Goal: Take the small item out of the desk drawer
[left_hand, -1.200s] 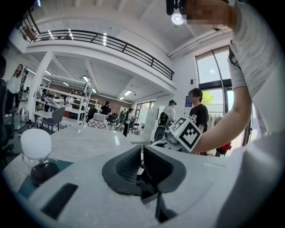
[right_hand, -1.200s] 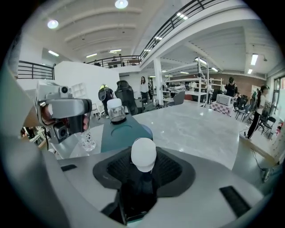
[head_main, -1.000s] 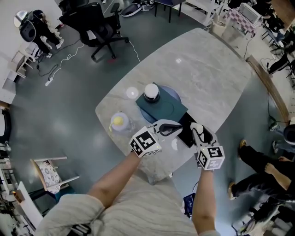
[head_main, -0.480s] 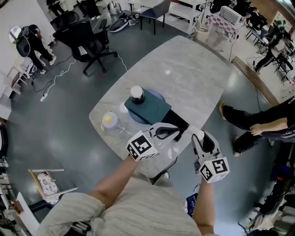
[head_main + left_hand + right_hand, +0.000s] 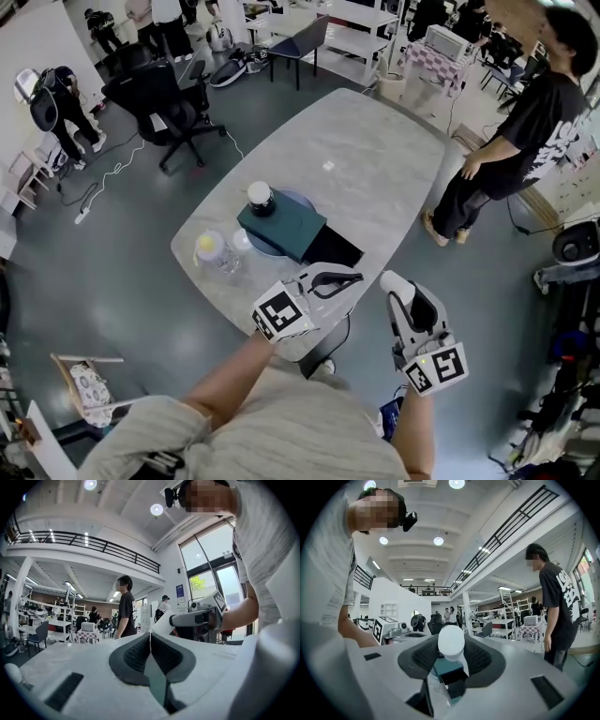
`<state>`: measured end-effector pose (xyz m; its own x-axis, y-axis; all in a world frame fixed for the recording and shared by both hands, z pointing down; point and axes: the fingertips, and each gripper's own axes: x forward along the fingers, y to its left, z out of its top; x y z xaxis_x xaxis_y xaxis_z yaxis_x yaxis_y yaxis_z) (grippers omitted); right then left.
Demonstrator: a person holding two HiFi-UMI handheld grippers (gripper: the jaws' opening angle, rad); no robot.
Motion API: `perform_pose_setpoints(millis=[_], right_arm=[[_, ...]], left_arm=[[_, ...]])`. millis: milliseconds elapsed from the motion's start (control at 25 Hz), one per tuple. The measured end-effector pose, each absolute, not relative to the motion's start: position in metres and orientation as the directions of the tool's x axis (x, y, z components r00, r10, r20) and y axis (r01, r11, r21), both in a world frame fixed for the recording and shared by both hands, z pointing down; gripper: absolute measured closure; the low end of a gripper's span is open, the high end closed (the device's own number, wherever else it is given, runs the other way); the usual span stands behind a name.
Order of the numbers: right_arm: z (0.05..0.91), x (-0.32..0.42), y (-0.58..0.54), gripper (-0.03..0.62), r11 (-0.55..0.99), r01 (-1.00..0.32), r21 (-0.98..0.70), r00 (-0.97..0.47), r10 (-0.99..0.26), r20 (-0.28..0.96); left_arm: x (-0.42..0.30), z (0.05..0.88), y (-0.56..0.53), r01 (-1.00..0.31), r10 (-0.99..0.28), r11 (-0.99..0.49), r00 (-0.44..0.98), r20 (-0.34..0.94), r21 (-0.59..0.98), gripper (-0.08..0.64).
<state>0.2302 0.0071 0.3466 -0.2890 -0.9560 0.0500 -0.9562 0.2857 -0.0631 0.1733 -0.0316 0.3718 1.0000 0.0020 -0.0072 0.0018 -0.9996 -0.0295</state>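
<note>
Right gripper [image 5: 401, 292]: jaws wide, clamped on the small white item [image 5: 451, 642], held off the table's [image 5: 375, 178] near edge, apparently to carry it clear. Left gripper [image 5: 328, 279]: jaws together, empty, by the open drawer [image 5: 333, 249]. Beyond: teal box [image 5: 286, 225], jar [image 5: 260, 198].

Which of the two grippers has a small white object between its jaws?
The right gripper: it clamps a small white object. The left gripper has its jaws shut together on nothing.
</note>
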Motion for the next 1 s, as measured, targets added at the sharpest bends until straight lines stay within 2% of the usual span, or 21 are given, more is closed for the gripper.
perform_pose_setpoints(millis=[480, 600, 1000], right_arm=[[0.309, 0.233, 0.052, 0.431, 0.314, -0.949, -0.027, -0.310, -0.946, -0.089], [0.307, 0.235, 0.054, 0.431, 0.312, -0.950, -0.012, -0.309, -0.946, -0.100], [0.306, 0.245, 0.049, 0.436, 0.294, -0.956, -0.013, -0.291, -0.952, -0.089]], left_arm=[[0.177, 0.344, 0.001, 0.006, 0.010, -0.998, 0.999, -0.051, -0.070, 0.543], [0.177, 0.343, 0.001, 0.014, 0.019, -0.995, 0.999, -0.050, -0.102, 0.543], [0.181, 0.338, -0.004, -0.004, -0.002, -0.998, 0.999, -0.036, -0.062, 0.543]])
